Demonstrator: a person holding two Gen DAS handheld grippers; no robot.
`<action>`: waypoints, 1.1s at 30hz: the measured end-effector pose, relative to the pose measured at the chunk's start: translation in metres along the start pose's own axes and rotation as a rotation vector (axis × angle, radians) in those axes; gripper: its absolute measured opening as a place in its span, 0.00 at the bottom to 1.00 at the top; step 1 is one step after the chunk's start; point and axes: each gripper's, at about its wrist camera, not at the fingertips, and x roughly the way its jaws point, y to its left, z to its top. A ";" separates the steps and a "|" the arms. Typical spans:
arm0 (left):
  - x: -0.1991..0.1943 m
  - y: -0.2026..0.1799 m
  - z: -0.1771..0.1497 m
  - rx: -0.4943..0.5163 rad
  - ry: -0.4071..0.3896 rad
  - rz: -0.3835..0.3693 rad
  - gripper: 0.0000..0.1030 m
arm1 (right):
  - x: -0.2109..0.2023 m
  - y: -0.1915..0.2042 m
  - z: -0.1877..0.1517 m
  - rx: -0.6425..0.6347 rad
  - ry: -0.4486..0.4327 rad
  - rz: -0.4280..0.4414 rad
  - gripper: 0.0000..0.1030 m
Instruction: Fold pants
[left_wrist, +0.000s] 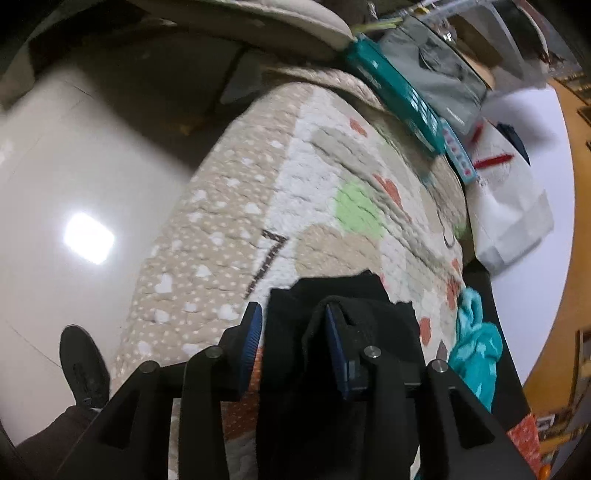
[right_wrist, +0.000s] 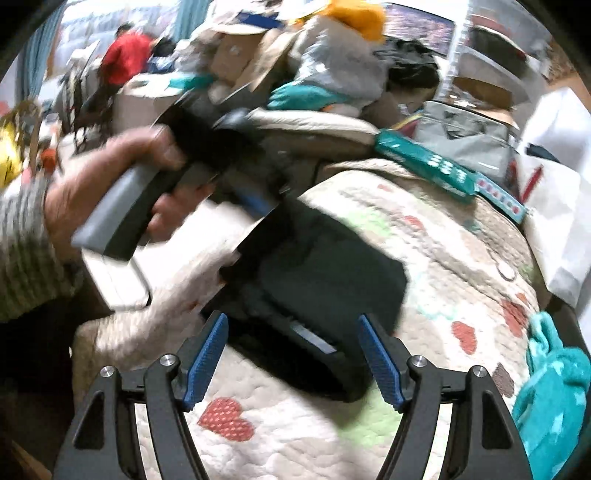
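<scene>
Right wrist view, right claw (right_wrist: 291, 360) spread wide above black pants (right_wrist: 325, 273), teal box (right_wrist: 424, 166) lettering blurred.

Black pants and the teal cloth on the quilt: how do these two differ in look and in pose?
The black pants lie mostly flat as a folded block near the middle of the quilt, while the teal cloth is crumpled in a heap at the quilt's edge. The pants are plain and dark; the teal cloth is bright. The pants cover a wider patch than the teal cloth. Both are soft fabric.
</scene>
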 end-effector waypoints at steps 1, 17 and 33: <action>-0.005 -0.002 -0.001 0.015 -0.035 0.029 0.32 | -0.003 -0.010 0.005 0.032 -0.013 -0.014 0.75; 0.033 -0.035 -0.022 0.300 -0.041 0.503 0.54 | 0.076 -0.041 -0.011 0.240 0.150 -0.009 0.79; -0.030 -0.023 -0.089 0.116 -0.193 0.264 0.57 | 0.025 -0.122 -0.039 0.539 0.028 0.004 0.80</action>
